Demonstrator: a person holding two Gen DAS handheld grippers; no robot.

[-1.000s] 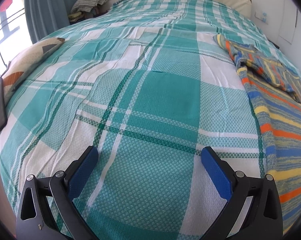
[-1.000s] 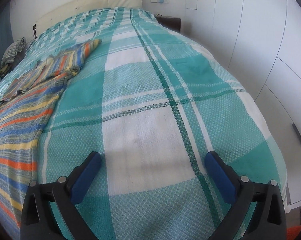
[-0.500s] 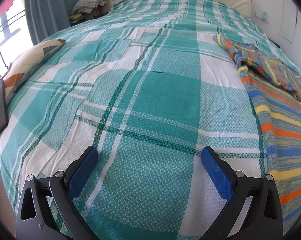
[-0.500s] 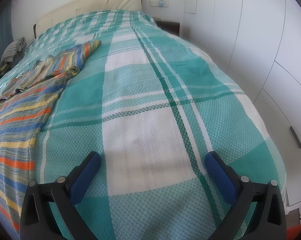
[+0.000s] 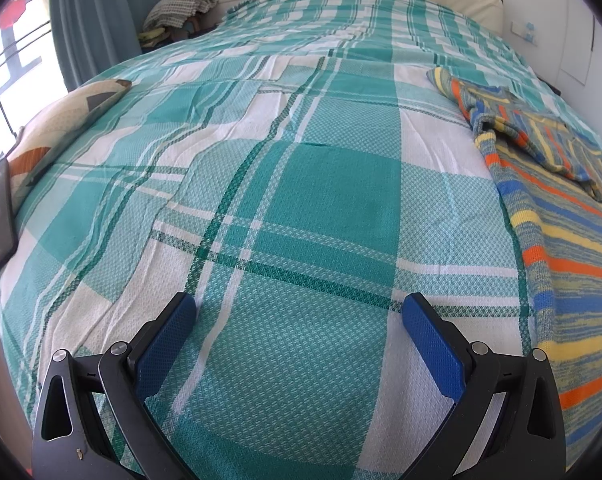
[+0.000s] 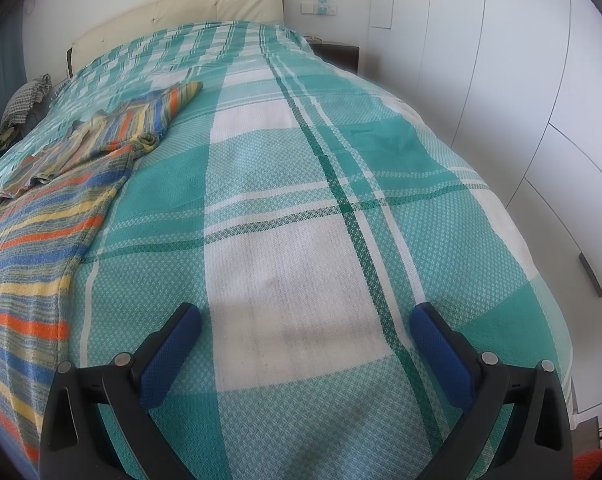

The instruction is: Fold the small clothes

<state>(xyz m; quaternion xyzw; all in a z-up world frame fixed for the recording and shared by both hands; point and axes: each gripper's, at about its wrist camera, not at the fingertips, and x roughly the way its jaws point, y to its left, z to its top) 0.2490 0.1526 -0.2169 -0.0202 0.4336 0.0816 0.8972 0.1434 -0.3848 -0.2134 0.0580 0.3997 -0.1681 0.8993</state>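
A teal plaid bedspread (image 5: 333,184) covers the bed. The striped garment (image 6: 49,216) lies flat on it, between the two views. The left gripper (image 5: 299,312) and right gripper (image 6: 305,320) hover low over bare cover, jaws spread wide, holding nothing.

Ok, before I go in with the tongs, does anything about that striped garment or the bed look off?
Only the striped garment: its far end lies bunched, with a sleeve folded askew across it, while the near part lies flat on the plaid bedspread. Both tongs, left and right, hang open over bare bedspread.
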